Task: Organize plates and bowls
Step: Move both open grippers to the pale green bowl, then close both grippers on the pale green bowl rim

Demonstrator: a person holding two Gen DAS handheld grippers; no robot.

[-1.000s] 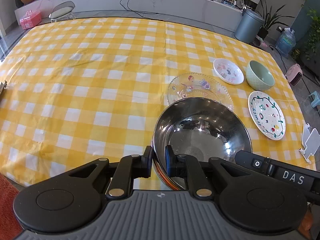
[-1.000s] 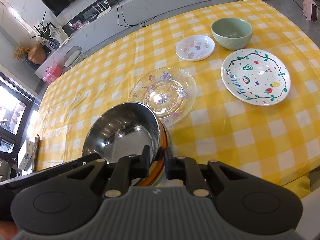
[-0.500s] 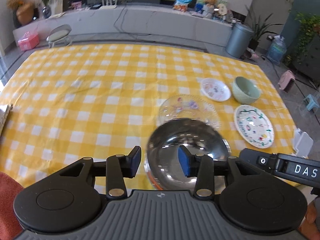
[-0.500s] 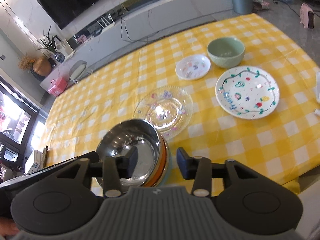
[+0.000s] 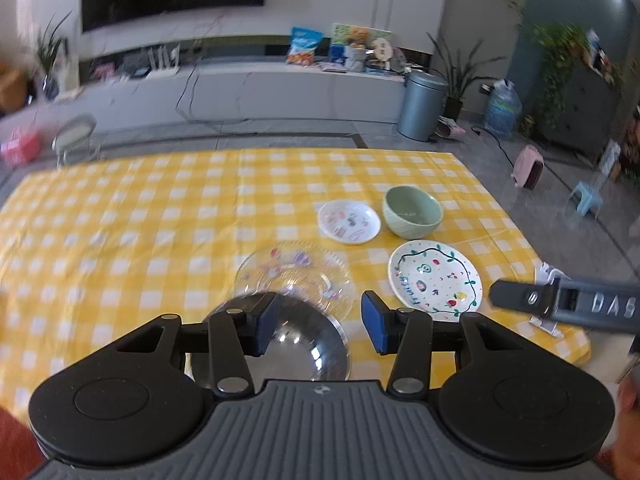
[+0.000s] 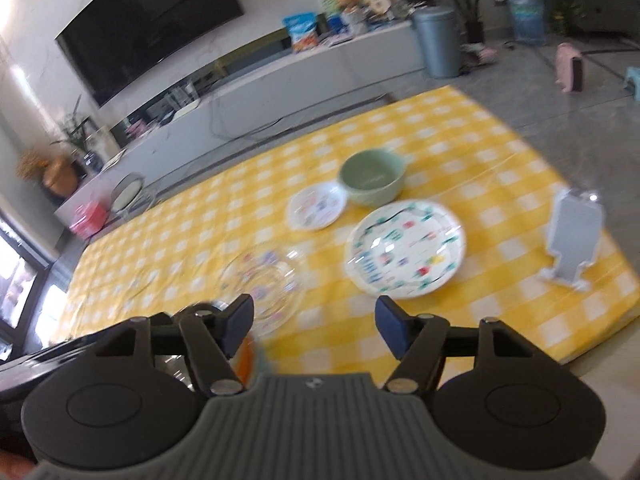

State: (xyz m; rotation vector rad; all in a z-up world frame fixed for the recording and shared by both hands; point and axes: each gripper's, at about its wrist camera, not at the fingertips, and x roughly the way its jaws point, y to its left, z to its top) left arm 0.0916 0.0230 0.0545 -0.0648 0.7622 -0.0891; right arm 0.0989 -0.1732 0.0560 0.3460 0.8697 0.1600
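Note:
A steel bowl (image 5: pixel 296 344) sits on the yellow checked table near its front edge, stacked on other bowls whose orange rim (image 6: pixel 244 356) shows in the right wrist view. My left gripper (image 5: pixel 320 326) is open and empty, raised above and behind it. My right gripper (image 6: pixel 314 326) is open and empty, also raised. Beyond lie a clear glass plate (image 5: pixel 294 272) (image 6: pixel 262 280), a white patterned plate (image 5: pixel 434 280) (image 6: pixel 406 248), a small white saucer (image 5: pixel 348 220) (image 6: pixel 318 206) and a green bowl (image 5: pixel 412 210) (image 6: pixel 372 176).
A small grey stand (image 6: pixel 574 236) is upright near the table's right edge. The right gripper's body (image 5: pixel 568 304) reaches in from the right of the left wrist view. The table's left half (image 5: pixel 100 220) shows only cloth. A bin and cabinet stand beyond the table.
Both grippers opened and let go of the steel bowl's rim. Both then pulled back and rose, so the bowl stack now stands alone on the table.

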